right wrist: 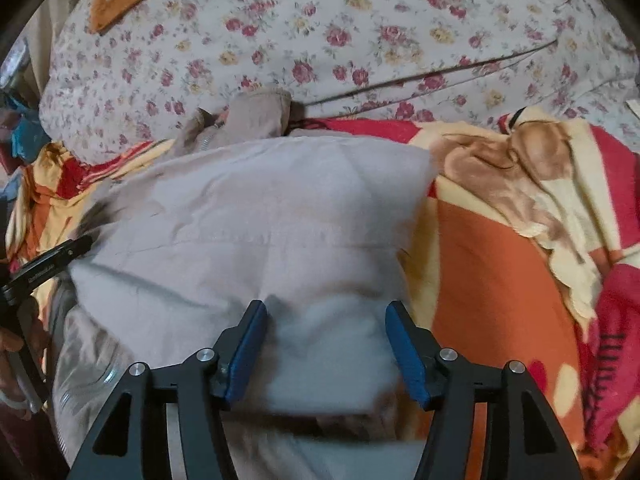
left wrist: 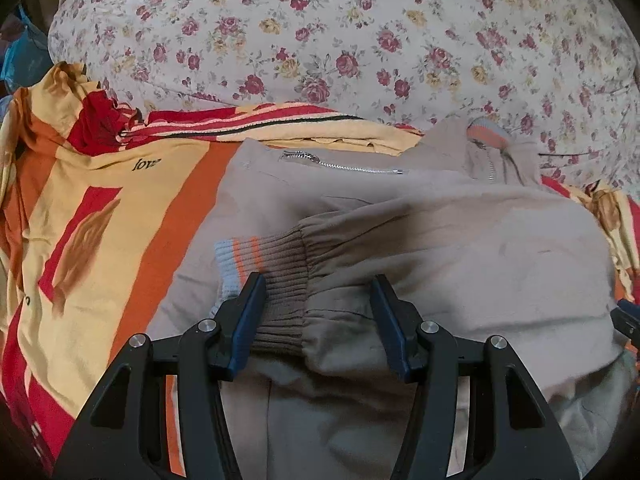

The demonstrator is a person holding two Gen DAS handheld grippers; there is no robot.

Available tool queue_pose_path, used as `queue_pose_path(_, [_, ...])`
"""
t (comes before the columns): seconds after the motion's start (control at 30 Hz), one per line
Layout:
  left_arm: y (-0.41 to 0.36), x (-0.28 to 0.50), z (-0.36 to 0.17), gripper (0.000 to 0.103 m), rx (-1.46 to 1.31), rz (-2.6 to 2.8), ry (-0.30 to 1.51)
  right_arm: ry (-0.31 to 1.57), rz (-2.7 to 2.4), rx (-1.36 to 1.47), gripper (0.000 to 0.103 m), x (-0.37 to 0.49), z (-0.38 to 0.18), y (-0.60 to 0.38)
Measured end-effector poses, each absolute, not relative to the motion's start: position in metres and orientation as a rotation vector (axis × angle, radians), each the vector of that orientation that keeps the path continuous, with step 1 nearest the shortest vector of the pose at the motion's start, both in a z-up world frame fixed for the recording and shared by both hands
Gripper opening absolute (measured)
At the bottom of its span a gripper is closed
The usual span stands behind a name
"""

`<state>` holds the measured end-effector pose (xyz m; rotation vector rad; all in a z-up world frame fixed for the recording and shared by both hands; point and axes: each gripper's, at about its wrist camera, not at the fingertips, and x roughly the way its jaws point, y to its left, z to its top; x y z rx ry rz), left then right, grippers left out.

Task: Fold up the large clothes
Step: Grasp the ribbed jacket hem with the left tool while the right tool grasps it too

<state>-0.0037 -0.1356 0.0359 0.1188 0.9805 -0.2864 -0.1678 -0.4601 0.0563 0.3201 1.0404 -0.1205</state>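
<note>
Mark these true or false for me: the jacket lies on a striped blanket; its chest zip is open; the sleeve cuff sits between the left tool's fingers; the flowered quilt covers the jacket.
1. The jacket lies on a striped blanket. True.
2. Its chest zip is open. False: it looks closed.
3. The sleeve cuff sits between the left tool's fingers. True, and the jaws stand apart.
4. The flowered quilt covers the jacket. False: it lies behind it, beyond the collar.
</note>
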Motion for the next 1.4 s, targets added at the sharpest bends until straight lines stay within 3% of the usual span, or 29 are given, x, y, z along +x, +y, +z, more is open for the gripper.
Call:
queue_pose_path(0.43, [-0.062,-0.087,0.066,0.054,-0.008,-0.400,1.045,1.026,-0.027,0.370,0.078,-0.284,0.084,-0.471])
queue_pose_path(0.87, [-0.021,-0.200,0.024,0.054,-0.141,-0.495,1.207,1.045,0.088,0.480,0.080,-0.346,0.049,-0.454])
queue_pose_path(1.4, [-0.016,-0.260,-0.023,0.058,-0.320,-0.546,1.320,1.002,0.211,0.460,0.082,-0.352,0.038,-0.428])
